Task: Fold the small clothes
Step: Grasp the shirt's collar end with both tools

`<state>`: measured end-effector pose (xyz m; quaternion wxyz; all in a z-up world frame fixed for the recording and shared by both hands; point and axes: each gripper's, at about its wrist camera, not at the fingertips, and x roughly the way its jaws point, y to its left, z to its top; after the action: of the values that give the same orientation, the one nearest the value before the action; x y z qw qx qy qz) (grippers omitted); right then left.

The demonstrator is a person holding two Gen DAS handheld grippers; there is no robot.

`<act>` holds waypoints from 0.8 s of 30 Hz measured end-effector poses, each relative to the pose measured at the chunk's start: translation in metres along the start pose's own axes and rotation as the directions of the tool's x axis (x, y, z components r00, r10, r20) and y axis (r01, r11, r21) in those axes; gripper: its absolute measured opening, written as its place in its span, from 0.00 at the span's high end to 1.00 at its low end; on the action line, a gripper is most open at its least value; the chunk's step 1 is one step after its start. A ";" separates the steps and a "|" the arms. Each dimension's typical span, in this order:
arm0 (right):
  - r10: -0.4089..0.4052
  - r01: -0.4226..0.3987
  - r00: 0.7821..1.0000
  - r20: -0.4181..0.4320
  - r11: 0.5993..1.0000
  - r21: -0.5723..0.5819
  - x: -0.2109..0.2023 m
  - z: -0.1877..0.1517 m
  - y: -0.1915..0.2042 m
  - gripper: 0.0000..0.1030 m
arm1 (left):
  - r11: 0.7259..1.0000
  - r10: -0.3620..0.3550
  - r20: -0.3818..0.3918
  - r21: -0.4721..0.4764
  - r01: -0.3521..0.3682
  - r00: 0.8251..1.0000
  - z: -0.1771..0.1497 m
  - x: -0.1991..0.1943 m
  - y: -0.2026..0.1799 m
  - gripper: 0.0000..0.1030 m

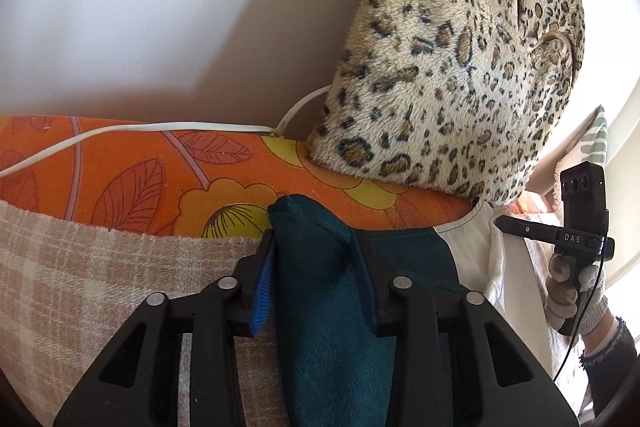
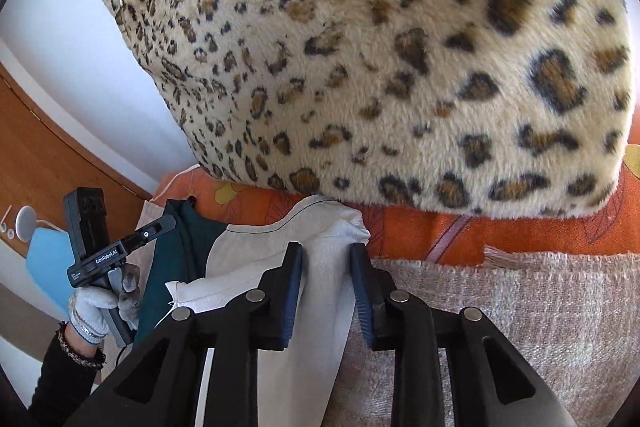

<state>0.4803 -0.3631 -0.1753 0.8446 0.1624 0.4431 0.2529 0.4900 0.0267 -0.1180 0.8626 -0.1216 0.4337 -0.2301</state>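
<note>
A small garment, teal on one side and white on the other, lies on a beige checked cloth. My left gripper is shut on a bunched teal corner at the garment's far edge. My right gripper is shut on the white corner at the far edge. Each gripper shows in the other's view, held by a gloved hand: the right one at the far right, the left one at the far left.
A leopard-print cushion leans on the wall just beyond both grippers. An orange floral sheet lies under the beige cloth. A white cable runs along the wall. A wooden door stands at left.
</note>
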 end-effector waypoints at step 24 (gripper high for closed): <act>-0.014 0.032 0.994 0.113 0.987 -0.156 -0.065 -0.003 0.075 0.99 | 0.999 -0.024 0.116 0.039 0.020 0.993 -0.010 -0.077 -0.044 0.98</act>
<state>0.4253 -0.3388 -0.0962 0.8810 0.1037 0.3759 0.2679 0.4295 0.0274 -0.0526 0.8860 -0.1236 0.3767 -0.2403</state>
